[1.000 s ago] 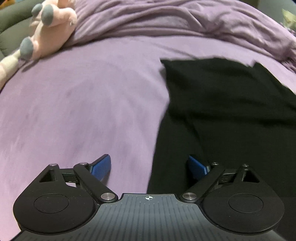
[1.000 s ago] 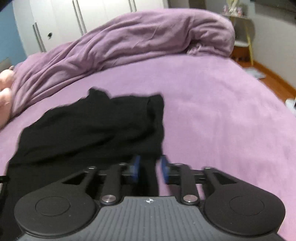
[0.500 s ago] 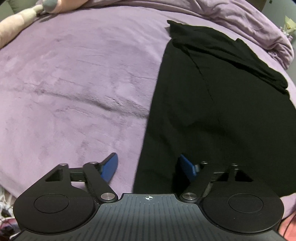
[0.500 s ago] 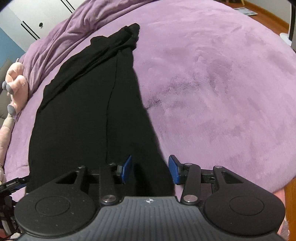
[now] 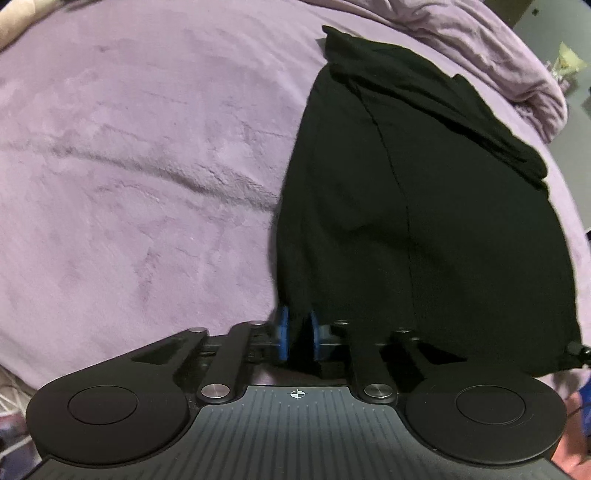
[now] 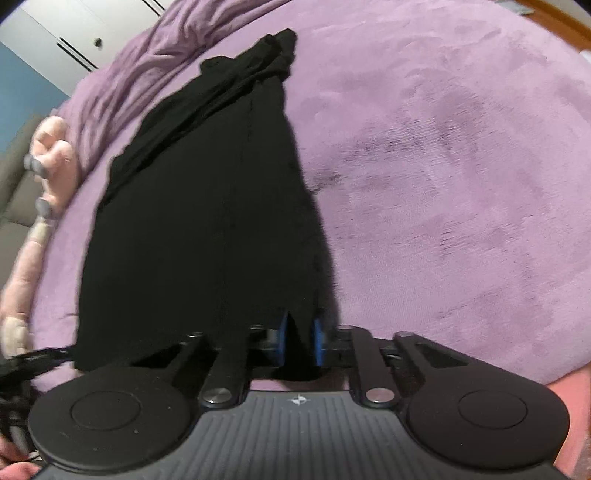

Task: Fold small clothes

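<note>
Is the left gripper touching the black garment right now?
Touching. The left wrist view shows the left gripper with jaws closed on the black garment's near corner.

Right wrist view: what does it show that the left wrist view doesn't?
Only the right wrist view: the pink plush toy, the white wardrobe and the right gripper, whose jaws have just closed on the garment's near right corner. Only the left wrist view: the left gripper, jaws just closed on the near left corner, and the bunched duvet. Both: the black garment lying flat on the purple bedspread.
</note>
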A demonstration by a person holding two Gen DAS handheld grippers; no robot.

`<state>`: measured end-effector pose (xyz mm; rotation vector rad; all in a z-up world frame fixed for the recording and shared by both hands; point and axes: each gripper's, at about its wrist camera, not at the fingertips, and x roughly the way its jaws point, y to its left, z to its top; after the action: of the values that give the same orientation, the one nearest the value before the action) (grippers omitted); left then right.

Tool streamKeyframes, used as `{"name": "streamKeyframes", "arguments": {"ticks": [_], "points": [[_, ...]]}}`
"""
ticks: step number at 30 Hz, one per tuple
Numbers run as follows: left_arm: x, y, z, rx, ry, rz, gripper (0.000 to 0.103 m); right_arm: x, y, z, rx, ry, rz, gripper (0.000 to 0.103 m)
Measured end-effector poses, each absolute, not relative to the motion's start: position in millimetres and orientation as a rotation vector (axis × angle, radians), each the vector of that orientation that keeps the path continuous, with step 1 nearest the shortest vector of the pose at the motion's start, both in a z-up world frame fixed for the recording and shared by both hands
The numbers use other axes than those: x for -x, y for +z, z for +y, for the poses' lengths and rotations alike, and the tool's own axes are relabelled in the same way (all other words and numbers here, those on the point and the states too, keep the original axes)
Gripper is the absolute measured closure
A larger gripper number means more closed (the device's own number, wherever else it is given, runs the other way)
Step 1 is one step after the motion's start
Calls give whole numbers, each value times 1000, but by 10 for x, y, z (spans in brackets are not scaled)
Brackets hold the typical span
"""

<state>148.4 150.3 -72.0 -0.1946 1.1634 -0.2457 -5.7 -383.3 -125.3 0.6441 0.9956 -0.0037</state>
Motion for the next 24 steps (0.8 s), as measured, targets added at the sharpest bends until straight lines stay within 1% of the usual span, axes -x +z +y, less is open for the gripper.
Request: {"name": "streamKeyframes", "arguments": {"ticks": [1,4,8,12,16,20,21,22,23,24], "points": [[-1485,-714,1516,205,-254,1162,95,61,-1243,-3853,-673,15,990,98],[-1515,-649,1555,274,-279,1143,96,46,-1220,-3936,-801,63,950,98],[-1690,-360,1640,424,-312,1019,96,-67,-1087,-4050,-909,119,820,98],[-2034,-113,1582,451,-320,908,96,-403,-942,-4118,-945,122,717,101],[-2468,-72,1483,457,-268,844,96,-898,-811,-4130,-910,79,626,102],[-2858,-201,1334,462,-220,877,96,-1306,-743,-4027,-780,19,631,101],[-2890,-236,1305,454,-226,890,96,-1344,-721,-3970,-737,47,638,97],[-2910,-265,1271,437,-231,900,96,-1367,-693,-3891,-672,103,657,97],[-2919,-302,1230,409,-239,906,96,-1369,-673,-3799,-597,161,687,94],[-2904,-328,1223,382,-247,908,96,-1348,-660,-3693,-507,229,728,79]]}}
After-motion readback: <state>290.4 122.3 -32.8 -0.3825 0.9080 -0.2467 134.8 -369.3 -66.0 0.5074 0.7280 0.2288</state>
